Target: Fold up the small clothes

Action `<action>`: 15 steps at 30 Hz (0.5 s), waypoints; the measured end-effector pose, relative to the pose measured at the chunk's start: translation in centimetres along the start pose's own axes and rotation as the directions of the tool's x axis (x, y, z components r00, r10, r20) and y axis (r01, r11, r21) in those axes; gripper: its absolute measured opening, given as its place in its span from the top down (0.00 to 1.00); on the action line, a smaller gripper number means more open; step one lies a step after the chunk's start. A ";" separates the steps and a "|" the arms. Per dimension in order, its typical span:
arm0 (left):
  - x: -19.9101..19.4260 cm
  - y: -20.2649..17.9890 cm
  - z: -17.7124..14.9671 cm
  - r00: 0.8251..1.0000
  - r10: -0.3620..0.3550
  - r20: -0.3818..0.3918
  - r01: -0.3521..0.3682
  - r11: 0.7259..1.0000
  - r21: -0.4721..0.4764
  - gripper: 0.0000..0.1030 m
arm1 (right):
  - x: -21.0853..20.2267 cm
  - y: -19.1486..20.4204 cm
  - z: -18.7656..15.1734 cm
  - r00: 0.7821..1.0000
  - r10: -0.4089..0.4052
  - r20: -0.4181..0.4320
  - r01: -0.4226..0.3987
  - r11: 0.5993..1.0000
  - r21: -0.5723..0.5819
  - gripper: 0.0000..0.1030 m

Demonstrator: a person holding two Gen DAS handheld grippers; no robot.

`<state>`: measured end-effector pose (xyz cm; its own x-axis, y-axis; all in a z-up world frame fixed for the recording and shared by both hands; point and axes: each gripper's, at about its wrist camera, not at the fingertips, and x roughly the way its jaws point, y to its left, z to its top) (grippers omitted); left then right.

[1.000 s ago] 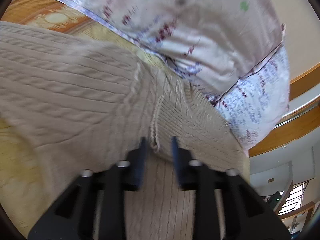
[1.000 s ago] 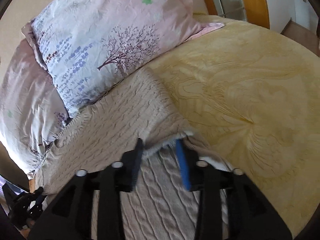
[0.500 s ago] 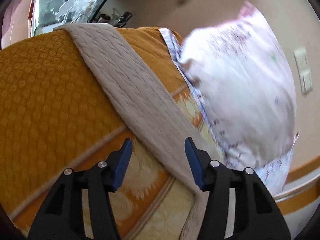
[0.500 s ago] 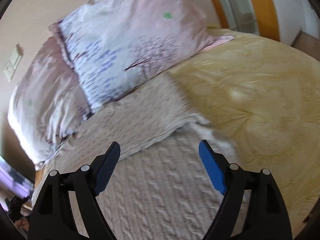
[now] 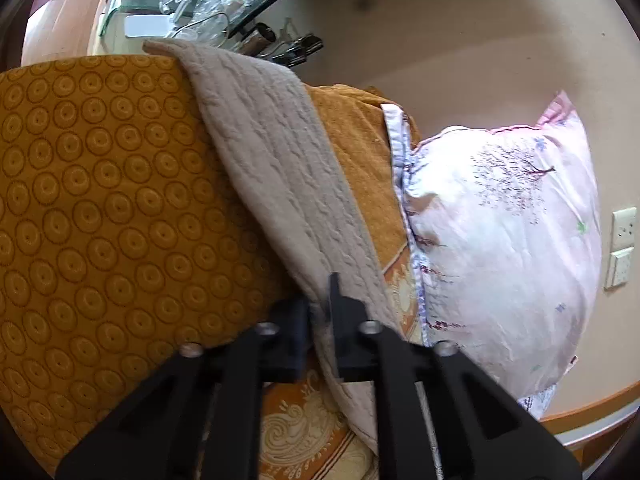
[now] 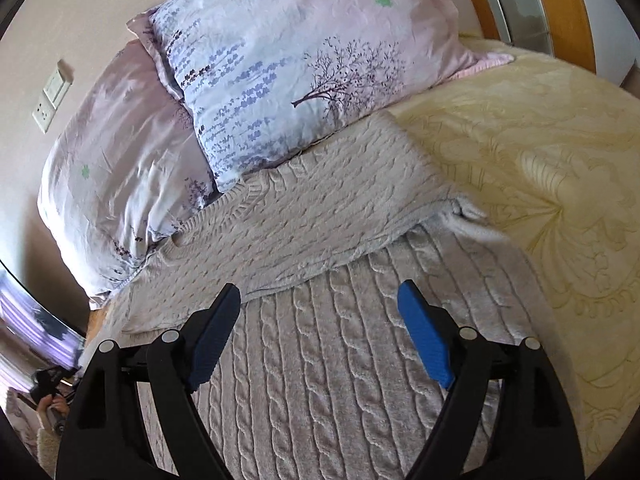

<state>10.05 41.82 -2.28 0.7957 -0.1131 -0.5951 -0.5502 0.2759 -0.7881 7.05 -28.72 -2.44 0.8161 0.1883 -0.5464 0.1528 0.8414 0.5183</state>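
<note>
Left wrist view: a beige cable-knit sweater sleeve (image 5: 280,168) drapes over an orange circle-embossed bedspread (image 5: 92,200), running straight ahead from the left gripper (image 5: 319,312), whose jaws pinch its edge. Right wrist view: the sweater's (image 6: 320,360) thick braided body lies just beneath the right gripper (image 6: 320,320), jaws wide and empty, floral pillows (image 6: 288,60) beyond.

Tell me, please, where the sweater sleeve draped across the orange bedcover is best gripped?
Grip the sleeve on one long edge, coming lengthwise along the band: it lies flat and narrow on the orange bedcover, so an edge pinch gathers it. The left gripper, jaws just closed, holds it that way.
</note>
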 end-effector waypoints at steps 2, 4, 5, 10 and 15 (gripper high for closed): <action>-0.6 -1.0 -0.5 1.000 -0.023 0.021 0.023 1.000 0.017 0.94 | 0.1 -0.2 -0.1 1.000 0.018 -0.005 -0.018 1.000 0.011 0.20; -1.3 -2.7 -1.2 0.998 -0.054 0.035 0.052 0.997 0.065 0.95 | 0.1 -0.2 -0.1 0.999 0.031 -0.008 -0.031 0.999 0.010 0.19; -1.6 -3.9 -1.8 0.996 -0.082 0.032 0.079 0.993 0.089 0.95 | 0.1 -0.1 -0.1 0.999 0.035 -0.010 -0.035 0.999 0.007 0.19; -2.2 -11.4 -7.0 0.974 -0.216 -0.061 0.225 0.943 0.247 0.95 | 0.2 -0.2 -0.1 0.998 0.056 -0.012 -0.056 0.998 0.010 0.19; 0.3 -18.3 -15.9 0.926 -0.285 -0.247 0.363 0.850 0.382 0.95 | 0.1 -0.3 -0.2 0.998 0.070 -0.009 -0.070 0.997 0.013 0.19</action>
<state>16.31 21.58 9.46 0.8309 -0.4193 -0.3658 -0.0818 0.5583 -0.8256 7.01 -28.86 -2.79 0.8196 0.2511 -0.5150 0.1029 0.8198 0.5634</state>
